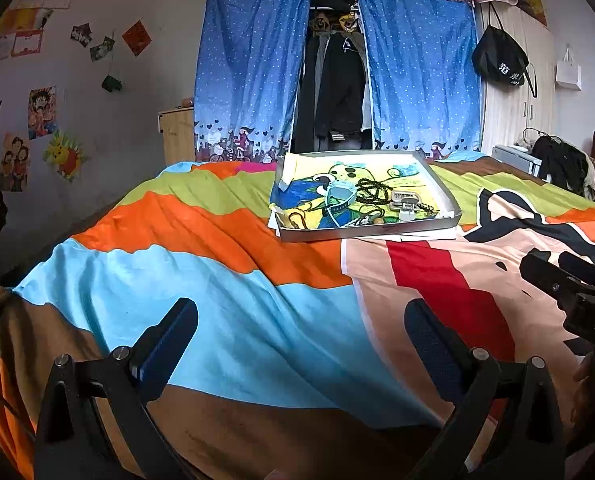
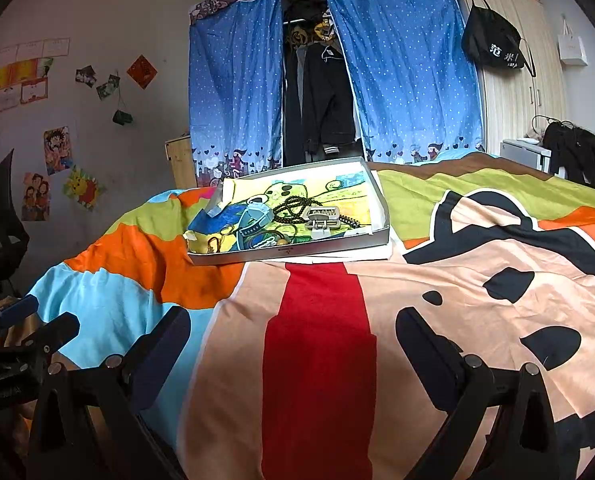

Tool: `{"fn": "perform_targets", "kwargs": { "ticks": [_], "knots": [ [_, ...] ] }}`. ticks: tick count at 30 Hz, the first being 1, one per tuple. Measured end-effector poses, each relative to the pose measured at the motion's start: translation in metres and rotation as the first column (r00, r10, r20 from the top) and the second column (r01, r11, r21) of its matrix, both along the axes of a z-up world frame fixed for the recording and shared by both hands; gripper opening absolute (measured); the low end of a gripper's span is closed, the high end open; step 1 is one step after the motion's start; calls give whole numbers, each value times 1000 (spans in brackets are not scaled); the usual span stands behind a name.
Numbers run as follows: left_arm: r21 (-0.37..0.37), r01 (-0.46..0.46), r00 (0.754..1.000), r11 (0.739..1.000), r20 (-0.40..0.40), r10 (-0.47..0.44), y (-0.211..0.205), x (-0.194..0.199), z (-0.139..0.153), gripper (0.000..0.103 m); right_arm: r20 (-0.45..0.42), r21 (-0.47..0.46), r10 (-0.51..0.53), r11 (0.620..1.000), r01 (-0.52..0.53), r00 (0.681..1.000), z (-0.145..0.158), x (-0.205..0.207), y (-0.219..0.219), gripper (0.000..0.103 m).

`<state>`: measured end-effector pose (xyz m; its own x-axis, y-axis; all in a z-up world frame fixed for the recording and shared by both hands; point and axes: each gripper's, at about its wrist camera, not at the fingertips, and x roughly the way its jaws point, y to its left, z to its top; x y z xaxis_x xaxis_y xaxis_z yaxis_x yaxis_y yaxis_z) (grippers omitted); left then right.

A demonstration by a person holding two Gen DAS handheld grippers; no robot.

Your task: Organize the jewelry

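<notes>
Both units are built alike: left gripper and right gripper are made of matte black linkage arms, triangular in outline, with recessed triangular cut-outs near the base. Each linkage is pinned by round silver screws at the joints, two per side. Fingers are seen as flat rectangular blocks, faced with dark blue textured pads; a dotted grip pattern is visible on one pad. White lettering "DAS" is printed on the right gripper's black body as seen from the left wrist view. A thin dark cable is routed along the left edge.
</notes>
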<state>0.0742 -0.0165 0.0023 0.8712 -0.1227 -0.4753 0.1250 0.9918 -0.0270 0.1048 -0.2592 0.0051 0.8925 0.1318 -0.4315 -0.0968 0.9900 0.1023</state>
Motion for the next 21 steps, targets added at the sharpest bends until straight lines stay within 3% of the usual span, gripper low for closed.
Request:
{"fn": "perform_targets", "kwargs": {
  "ticks": [21],
  "knots": [
    [4, 2, 1000, 1000, 5, -2, 0, -1, -1, 101, -6, 6, -5, 1000, 5, 1000, -2, -1, 0, 103]
  ]
}}
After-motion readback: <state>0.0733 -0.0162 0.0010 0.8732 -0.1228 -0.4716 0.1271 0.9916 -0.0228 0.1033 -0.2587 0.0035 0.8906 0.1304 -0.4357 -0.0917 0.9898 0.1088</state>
